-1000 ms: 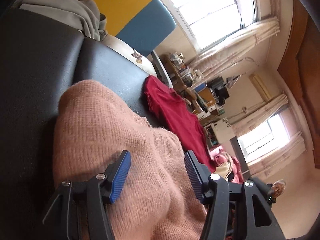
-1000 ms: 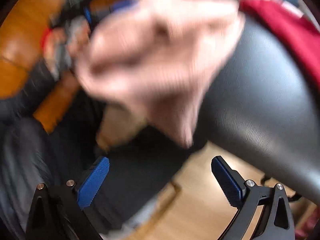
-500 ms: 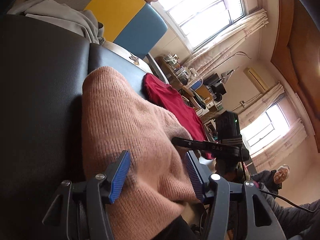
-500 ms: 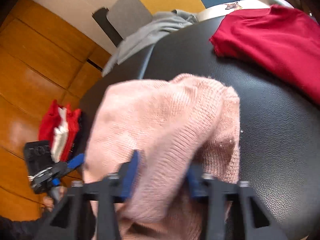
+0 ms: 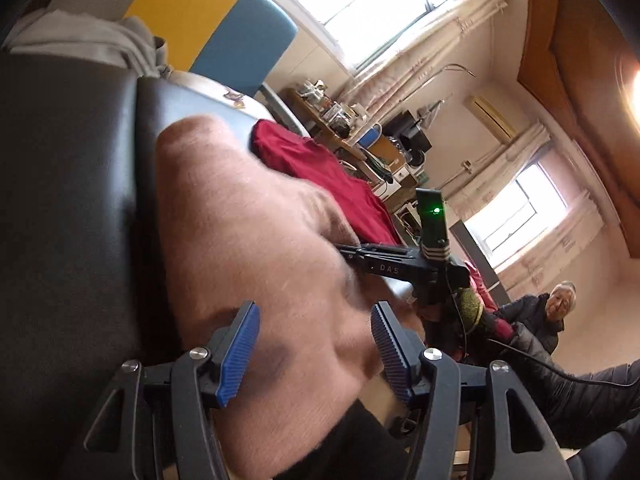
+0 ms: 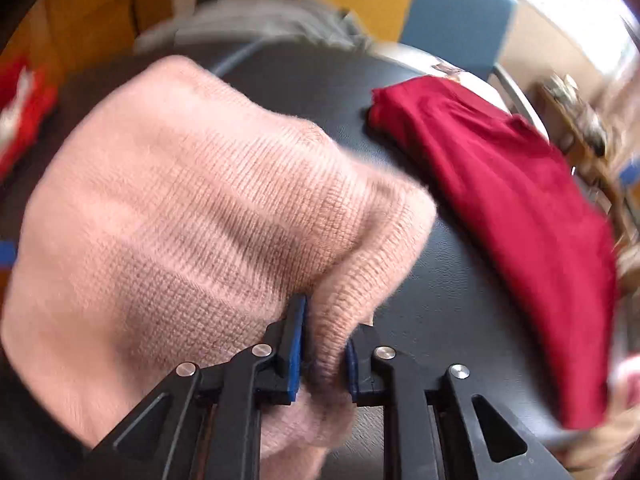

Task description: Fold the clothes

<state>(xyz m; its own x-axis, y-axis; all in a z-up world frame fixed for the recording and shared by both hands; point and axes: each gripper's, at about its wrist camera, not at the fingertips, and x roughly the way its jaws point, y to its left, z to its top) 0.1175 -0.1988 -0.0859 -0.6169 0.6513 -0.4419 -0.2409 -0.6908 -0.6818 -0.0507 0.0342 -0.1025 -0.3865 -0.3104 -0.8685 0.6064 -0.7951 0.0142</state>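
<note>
Pink knit sweater (image 6: 192,208) lies bunched on the black bench (image 6: 460,300) (soft, limp, stretchy); right tongs (image 6: 322,356) have just been closing and pinch its ribbed edge, while left tongs (image 5: 316,344) gape wide over it.

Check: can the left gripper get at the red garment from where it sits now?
Probably not directly. The left gripper straddles the bunched pink sweater, and the red garment lies beyond that mound, with the right gripper also across the path.
</note>
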